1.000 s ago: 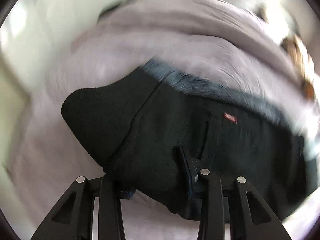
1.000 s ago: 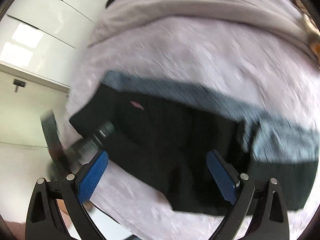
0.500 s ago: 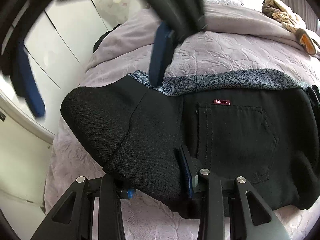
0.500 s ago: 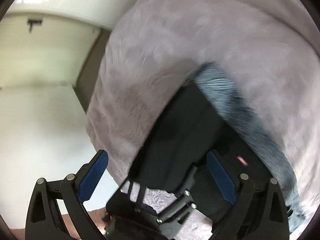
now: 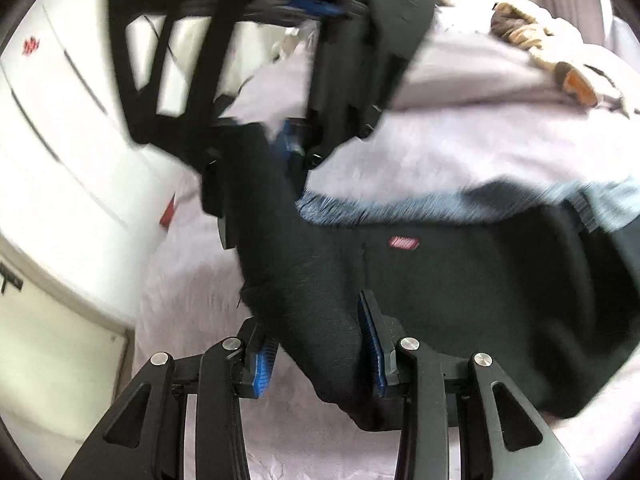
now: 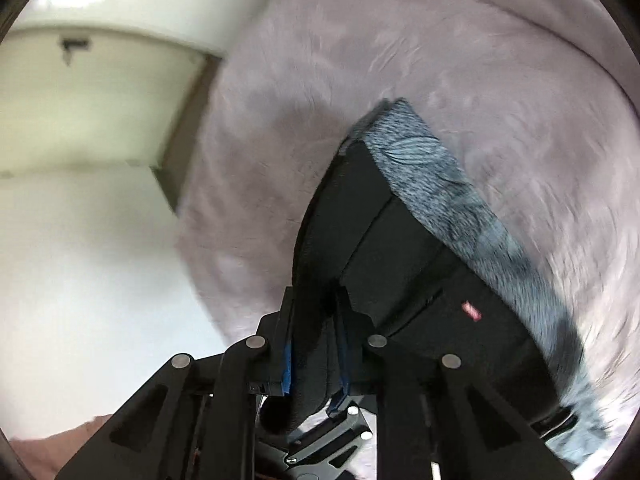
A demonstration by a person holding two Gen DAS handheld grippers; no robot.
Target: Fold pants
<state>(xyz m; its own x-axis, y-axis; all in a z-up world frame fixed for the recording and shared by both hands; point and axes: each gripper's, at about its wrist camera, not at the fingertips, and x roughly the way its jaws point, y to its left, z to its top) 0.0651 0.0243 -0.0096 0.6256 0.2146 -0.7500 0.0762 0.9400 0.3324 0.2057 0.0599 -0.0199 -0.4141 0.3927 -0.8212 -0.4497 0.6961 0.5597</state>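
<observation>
Black pants [image 5: 480,280] with a blue-grey patterned waistband lining and a small red label [image 5: 403,243] lie across a lilac bedspread [image 5: 440,140]. My left gripper [image 5: 320,356] is shut on a raised fold of the black fabric at the near edge. In the left wrist view my right gripper [image 5: 256,160] comes down from the top onto the pants' left end. Seen from the right wrist, its jaws [image 6: 314,360] are closing with a fold of the pants [image 6: 420,272] between the blue pads, which press on the cloth. The red label [image 6: 470,312] shows to the right.
White cupboard doors [image 5: 60,160] stand left of the bed, whose edge [image 6: 192,184] drops to a pale floor [image 6: 80,280]. A brown and cream cloth item [image 5: 540,40] lies at the far right of the bedspread [image 6: 400,60].
My right gripper swung over to the pants' left end and went from wide open to closed on the fabric. My left gripper rose a little, still holding its fold.
</observation>
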